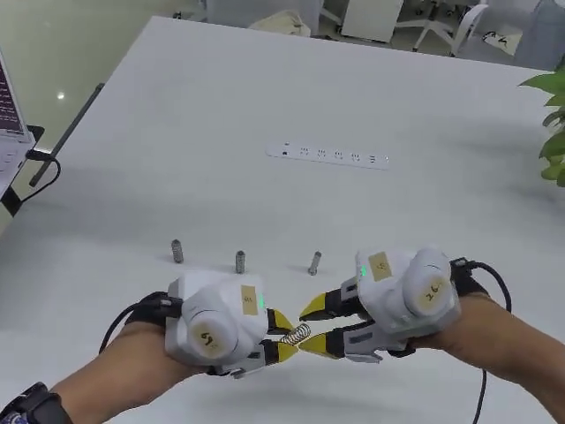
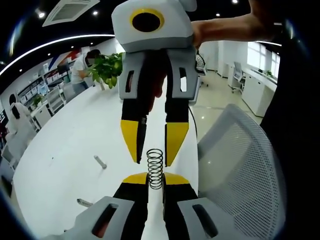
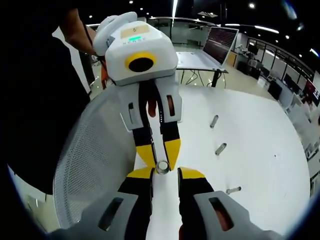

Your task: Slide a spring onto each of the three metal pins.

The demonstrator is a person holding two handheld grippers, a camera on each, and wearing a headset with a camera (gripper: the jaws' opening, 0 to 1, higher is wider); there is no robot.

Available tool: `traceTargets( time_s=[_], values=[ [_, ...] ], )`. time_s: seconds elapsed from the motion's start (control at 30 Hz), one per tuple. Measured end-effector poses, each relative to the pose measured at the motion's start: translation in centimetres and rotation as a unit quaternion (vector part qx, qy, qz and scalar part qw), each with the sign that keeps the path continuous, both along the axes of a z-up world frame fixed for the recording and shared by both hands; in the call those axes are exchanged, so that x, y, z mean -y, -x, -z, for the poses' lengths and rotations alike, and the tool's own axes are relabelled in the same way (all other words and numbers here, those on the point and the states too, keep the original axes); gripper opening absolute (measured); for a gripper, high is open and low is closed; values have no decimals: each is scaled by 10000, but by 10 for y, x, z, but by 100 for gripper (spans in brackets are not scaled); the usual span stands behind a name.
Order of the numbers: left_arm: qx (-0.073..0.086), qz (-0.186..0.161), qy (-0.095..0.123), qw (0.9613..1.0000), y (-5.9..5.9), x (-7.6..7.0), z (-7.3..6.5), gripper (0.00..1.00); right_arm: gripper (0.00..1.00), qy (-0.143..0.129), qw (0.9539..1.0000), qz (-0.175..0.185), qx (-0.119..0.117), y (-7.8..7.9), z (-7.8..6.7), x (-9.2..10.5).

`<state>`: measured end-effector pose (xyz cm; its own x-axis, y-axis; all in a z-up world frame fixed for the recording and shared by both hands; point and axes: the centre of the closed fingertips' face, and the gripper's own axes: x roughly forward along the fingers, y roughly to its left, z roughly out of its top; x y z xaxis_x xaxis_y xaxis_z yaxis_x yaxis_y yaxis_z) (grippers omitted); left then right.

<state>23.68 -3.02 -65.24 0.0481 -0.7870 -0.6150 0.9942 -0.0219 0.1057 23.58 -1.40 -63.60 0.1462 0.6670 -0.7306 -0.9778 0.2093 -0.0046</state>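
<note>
A small metal spring (image 1: 298,334) is clamped in my left gripper (image 1: 285,336) near the table's front edge, its free end sticking out to the right. In the left gripper view the spring (image 2: 155,169) stands upright between that gripper's (image 2: 155,180) yellow tips. My right gripper (image 1: 311,328) faces it, open, its tips on either side of the spring's free end. From the right gripper view (image 3: 166,175) the spring (image 3: 162,166) is seen end-on. Three short metal pins (image 1: 177,251) (image 1: 240,261) (image 1: 314,262) stand in a row just beyond both grippers.
A white power strip (image 1: 328,155) lies mid-table beyond the pins. A laptop (image 1: 7,106) with a cable sits at the left edge, and a plant (image 1: 552,132) at the right. A mesh chair (image 2: 240,165) is behind the table's front edge.
</note>
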Motion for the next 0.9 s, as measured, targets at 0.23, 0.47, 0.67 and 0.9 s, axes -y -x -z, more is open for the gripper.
traceTargets(
  time_s=[0.23,0.47,0.67,0.9],
  values=[
    [15,38,-21,10000,1,0,0,2,13,156,9994,-292,35,3,6,-6],
    [24,90,-53,9999,2,-1,1,2,9,176,9990,-420,32,5,9,-5],
    [-17,90,-57,9999,2,0,2,2,9,181,9991,-392,-3,5,10,-4],
    [-117,-120,-71,9998,-5,-4,6,8,9,120,9996,-248,-2,0,8,0]
  ],
)
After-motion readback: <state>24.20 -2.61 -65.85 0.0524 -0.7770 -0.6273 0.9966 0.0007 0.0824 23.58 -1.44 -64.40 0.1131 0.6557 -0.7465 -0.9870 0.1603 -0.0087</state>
